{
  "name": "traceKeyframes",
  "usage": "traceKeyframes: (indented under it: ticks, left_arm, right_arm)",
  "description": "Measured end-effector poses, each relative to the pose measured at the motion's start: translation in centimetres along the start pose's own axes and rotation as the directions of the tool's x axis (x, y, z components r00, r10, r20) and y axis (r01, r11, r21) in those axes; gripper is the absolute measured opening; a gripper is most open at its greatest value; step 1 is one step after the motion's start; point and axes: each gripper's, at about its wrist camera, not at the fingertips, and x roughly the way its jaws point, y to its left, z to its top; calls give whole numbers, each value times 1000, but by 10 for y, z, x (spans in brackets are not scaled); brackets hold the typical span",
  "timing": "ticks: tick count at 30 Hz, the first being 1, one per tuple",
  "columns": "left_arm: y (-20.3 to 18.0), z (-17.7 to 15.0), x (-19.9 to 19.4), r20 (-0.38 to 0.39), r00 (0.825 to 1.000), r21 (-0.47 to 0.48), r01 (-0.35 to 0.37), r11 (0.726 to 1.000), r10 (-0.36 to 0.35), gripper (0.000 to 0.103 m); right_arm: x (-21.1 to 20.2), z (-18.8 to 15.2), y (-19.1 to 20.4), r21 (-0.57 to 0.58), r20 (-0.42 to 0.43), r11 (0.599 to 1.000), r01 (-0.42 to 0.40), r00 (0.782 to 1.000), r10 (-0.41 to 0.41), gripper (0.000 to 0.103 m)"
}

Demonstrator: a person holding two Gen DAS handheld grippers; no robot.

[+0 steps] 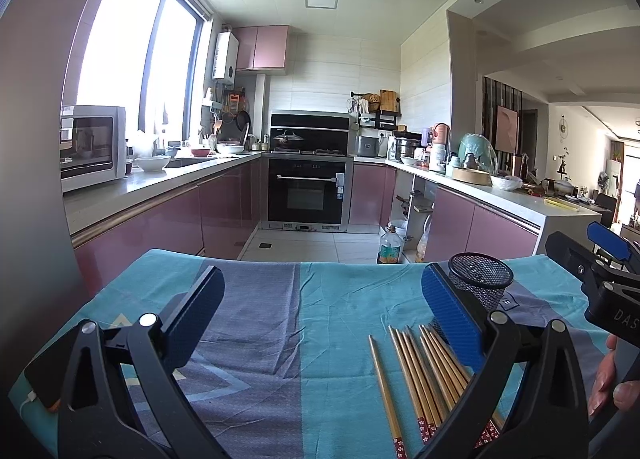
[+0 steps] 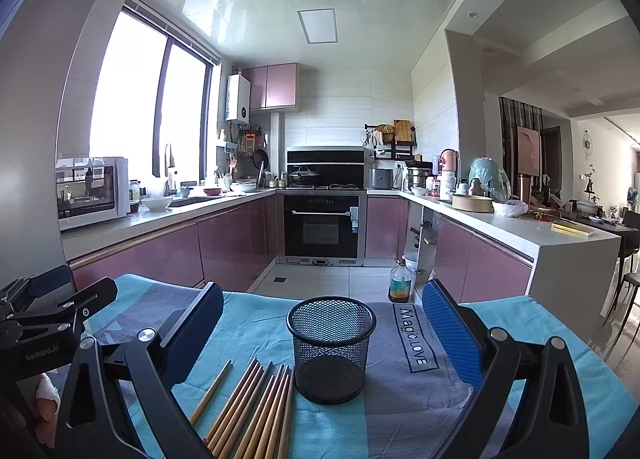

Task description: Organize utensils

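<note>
Chopsticks (image 2: 256, 407): a loose bundle of wooden sticks, light brown, lying flat side by side on the worktop; one stick lies slightly apart on the left of the group. The left wrist view shows dark red ends with a small floral pattern at the near end.
Holder (image 2: 331, 347): black wire-mesh cup, round, upright, nothing visible inside. It stands just right of the chopstick tips, near or touching the closest one; contact cannot be confirmed.
Worktop (image 1: 332, 299): covered with a teal and grey-purple cloth, creased; a label reading "Magic LOVE" is printed to the right of the holder.
Left tongs (image 1: 320, 319): spread wide, nothing between them, above the cloth; chopsticks lie beneath the right finger.
Right tongs (image 2: 320, 331): spread wide, gripping nothing; the holder stands between the two fingers ahead of the camera.
Hand (image 1: 612, 379): partly seen at the right edge of the left wrist view, holding the right tongs' handle.
</note>
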Motion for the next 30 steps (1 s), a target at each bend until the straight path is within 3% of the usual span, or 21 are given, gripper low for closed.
traceKeyframes:
  ticks: [30]
  left_arm:
    - [-7,-2,-5,-1,1000,-1,2,1000,-2,97]
  right_arm:
    - [1,1,-2,3,5,1000,1,1000,-1,96]
